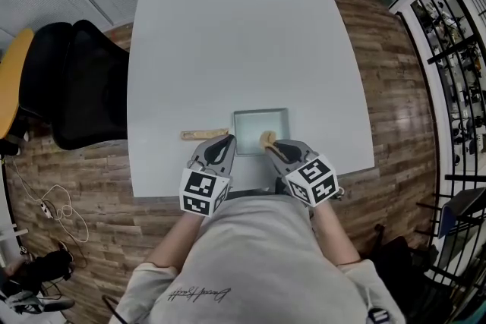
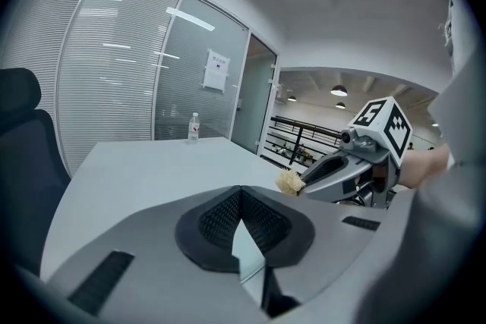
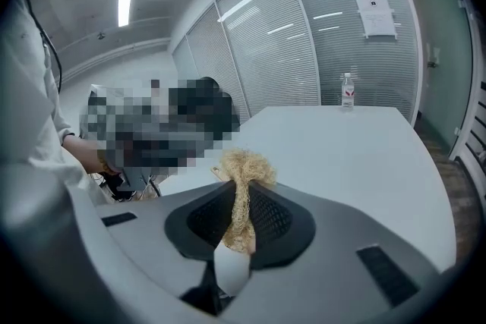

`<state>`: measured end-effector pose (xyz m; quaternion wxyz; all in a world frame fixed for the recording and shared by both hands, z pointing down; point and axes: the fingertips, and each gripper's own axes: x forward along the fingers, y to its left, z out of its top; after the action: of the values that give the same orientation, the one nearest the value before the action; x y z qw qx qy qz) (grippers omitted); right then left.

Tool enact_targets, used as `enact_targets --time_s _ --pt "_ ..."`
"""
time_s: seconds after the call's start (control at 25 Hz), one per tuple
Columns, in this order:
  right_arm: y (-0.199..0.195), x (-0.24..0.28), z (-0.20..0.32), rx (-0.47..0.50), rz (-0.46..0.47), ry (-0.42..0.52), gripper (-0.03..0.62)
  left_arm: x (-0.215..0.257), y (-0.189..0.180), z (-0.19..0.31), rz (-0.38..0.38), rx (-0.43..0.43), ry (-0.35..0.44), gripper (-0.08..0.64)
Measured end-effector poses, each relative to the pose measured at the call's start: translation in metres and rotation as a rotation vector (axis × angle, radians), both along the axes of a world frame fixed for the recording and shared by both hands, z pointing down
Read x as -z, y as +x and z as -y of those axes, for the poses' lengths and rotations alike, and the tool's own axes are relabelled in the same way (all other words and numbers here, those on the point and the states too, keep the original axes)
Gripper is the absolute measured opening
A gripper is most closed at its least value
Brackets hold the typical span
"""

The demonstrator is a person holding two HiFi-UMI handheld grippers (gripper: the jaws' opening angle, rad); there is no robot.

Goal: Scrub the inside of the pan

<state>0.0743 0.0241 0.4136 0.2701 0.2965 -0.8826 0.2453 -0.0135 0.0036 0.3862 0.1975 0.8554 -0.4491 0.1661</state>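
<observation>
Pan (image 1: 260,111) lies open side up on the white table (image 1: 228,42). It is nearly square, and its slightly longer side seems to run left to right. Left of the pan is a wooden strip (image 1: 203,134). The left gripper (image 1: 226,139), jaws together on nothing, hovers at the pan's near left corner. The right gripper (image 1: 270,149) pinches a straw-coloured scrubber (image 1: 267,138) at the pan's near right rim. I'd judge the whole inside is left to scrub.

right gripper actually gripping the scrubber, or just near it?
Touching. The right gripper view shows the fibrous scrubber clamped between the jaws of the right gripper, which press on it from both sides, its tuft sticking out past the tips.
</observation>
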Motion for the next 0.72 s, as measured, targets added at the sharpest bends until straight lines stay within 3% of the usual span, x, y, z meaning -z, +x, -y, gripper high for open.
enact_targets --time_s 0.72 --pt "0.0041 -0.0004 0.0024 0.003 -0.017 0.014 0.064 0.0029 -0.0002 -0.0035 0.021 0.017 0.001 0.011"
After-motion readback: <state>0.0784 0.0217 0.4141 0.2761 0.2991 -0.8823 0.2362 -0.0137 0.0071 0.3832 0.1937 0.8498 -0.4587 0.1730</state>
